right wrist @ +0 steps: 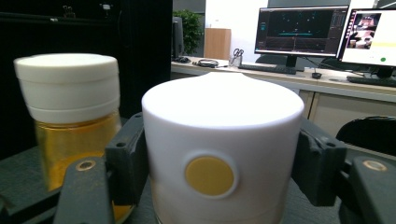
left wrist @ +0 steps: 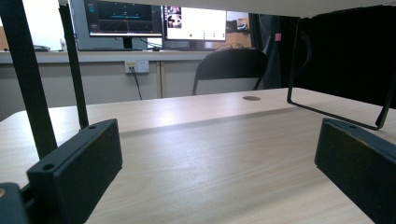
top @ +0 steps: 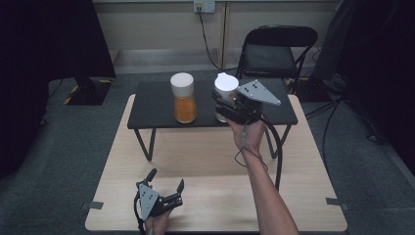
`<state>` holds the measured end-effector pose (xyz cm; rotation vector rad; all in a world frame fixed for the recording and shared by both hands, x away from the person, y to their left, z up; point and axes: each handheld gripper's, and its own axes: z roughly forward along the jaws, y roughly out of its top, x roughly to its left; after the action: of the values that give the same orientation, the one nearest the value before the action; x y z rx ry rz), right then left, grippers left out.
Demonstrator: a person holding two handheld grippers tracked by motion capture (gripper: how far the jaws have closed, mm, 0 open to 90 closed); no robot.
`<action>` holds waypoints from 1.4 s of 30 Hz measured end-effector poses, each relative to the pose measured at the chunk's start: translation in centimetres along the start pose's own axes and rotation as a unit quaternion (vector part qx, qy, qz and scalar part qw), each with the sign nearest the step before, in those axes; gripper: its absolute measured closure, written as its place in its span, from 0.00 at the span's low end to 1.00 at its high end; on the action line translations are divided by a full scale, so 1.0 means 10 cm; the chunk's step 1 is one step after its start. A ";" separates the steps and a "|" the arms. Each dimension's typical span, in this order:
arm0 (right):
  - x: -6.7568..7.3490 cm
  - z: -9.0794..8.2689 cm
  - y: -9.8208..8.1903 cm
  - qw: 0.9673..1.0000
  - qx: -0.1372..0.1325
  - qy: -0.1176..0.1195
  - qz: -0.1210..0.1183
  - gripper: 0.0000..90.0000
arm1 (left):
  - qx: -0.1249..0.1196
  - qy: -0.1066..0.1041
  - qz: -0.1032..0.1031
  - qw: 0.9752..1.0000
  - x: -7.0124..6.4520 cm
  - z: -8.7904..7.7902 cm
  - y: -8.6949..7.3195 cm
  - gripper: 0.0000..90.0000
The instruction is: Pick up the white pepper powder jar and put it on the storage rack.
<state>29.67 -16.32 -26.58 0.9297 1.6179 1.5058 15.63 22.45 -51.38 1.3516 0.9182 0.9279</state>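
The right gripper (right wrist: 219,186) is clamping a white jar (right wrist: 222,140), which is standing upright, lid up. An amber jar (right wrist: 70,121) is standing just left of it. The left gripper (left wrist: 210,172) is resting wide open and empty on the surface (left wrist: 210,154).

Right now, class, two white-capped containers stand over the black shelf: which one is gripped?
The all-white container with the yellow dot, clamped in the right hand-held gripper. The jar of orange powder stands free beside it, untouched.
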 end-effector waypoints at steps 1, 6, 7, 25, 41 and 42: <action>-0.01 0.01 -0.02 1.000 0.000 -0.002 -0.001 0.34 | 0.000 0.000 0.001 1.000 0.00 0.00 0.00 0.00; -0.05 0.04 -0.04 1.000 -0.003 -0.001 0.011 0.34 | 0.000 0.000 0.000 1.000 0.00 0.00 0.00 0.00; -0.05 0.04 -0.05 1.000 -0.004 0.000 0.011 0.34 | 0.000 0.000 0.001 1.000 0.00 0.00 0.00 0.00; -0.12 0.07 -0.05 1.000 0.000 0.010 0.019 0.33 | 0.000 0.000 0.000 1.000 0.00 0.00 0.00 0.00; 0.04 0.04 -0.18 0.999 -0.040 -0.030 0.013 0.00 | 0.000 0.002 0.001 1.000 0.00 0.00 0.00 0.00; 0.03 0.03 -0.18 0.999 -0.040 -0.029 0.013 0.00 | 0.000 0.002 0.001 1.000 0.00 0.00 0.00 0.00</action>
<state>29.74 -16.04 -28.40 0.9456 1.4990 1.5346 15.61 22.41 -51.37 1.3514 0.9196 0.9314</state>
